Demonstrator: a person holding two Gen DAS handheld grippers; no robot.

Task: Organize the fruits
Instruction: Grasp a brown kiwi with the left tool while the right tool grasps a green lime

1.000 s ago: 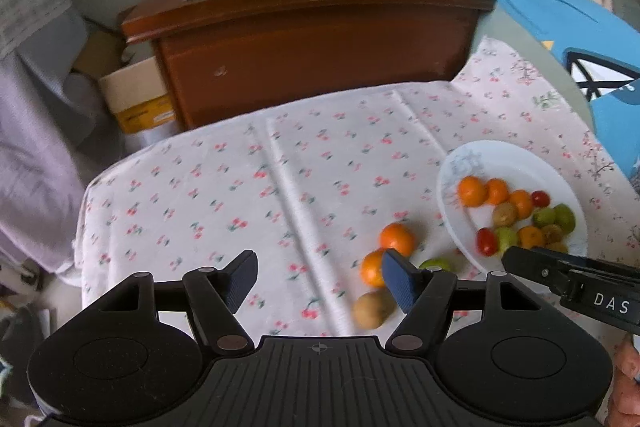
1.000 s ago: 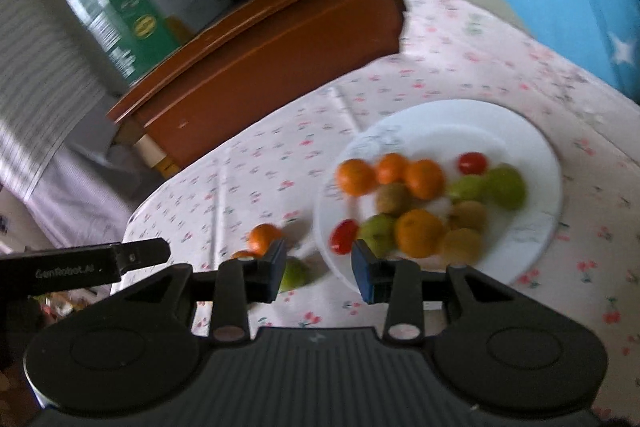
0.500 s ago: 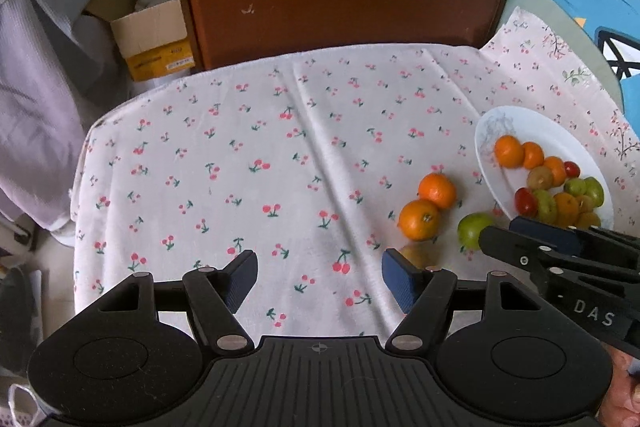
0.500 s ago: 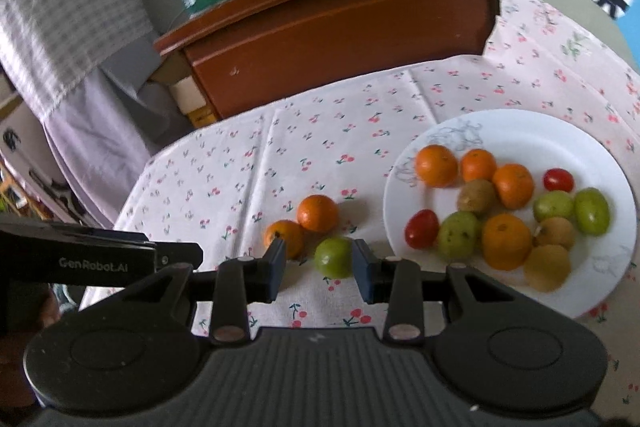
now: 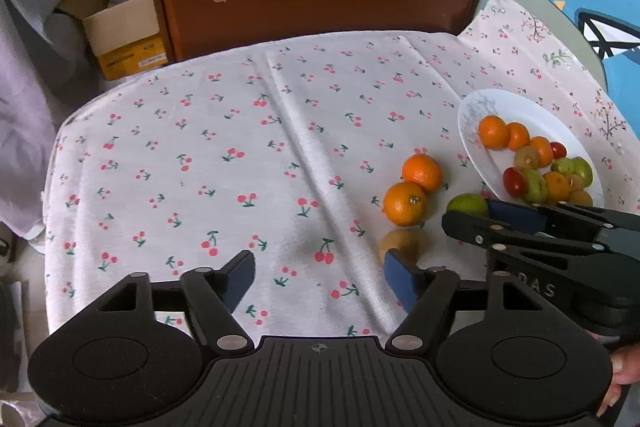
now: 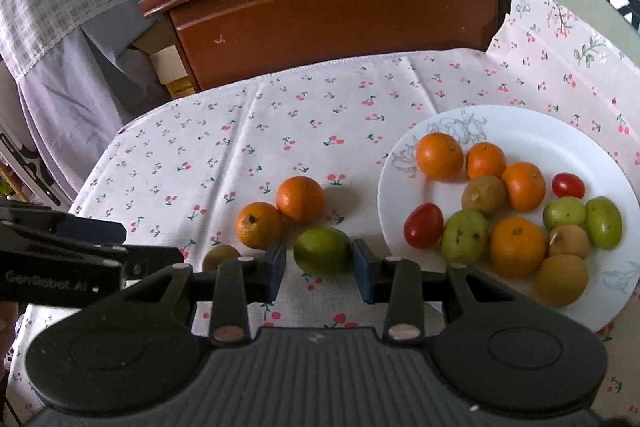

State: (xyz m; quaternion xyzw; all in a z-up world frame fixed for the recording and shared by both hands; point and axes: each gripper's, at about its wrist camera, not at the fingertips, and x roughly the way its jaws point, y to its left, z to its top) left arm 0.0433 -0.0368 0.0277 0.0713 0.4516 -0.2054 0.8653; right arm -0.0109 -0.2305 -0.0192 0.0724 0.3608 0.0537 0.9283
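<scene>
Right, the right gripper (image 6: 319,265) straddles the green fruit (image 6: 322,255) on the cherry-print tablecloth (image 6: 280,131)
Its blue pads (image 6: 275,269) sit either side of the fruit with slivers of cloth showing, so spread and not clamped; the fruit lies just left of the white plate (image 6: 560,135), which carries oranges, green fruits, brown ones and two red tomatoes. Two loose oranges (image 6: 300,198) touch each other just behind-left, a small brown fruit (image 6: 221,256) sits beside them. The left gripper (image 5: 320,277) hangs over bare cloth, fingers wide apart, its right pad (image 5: 400,279) near that brown fruit
</scene>
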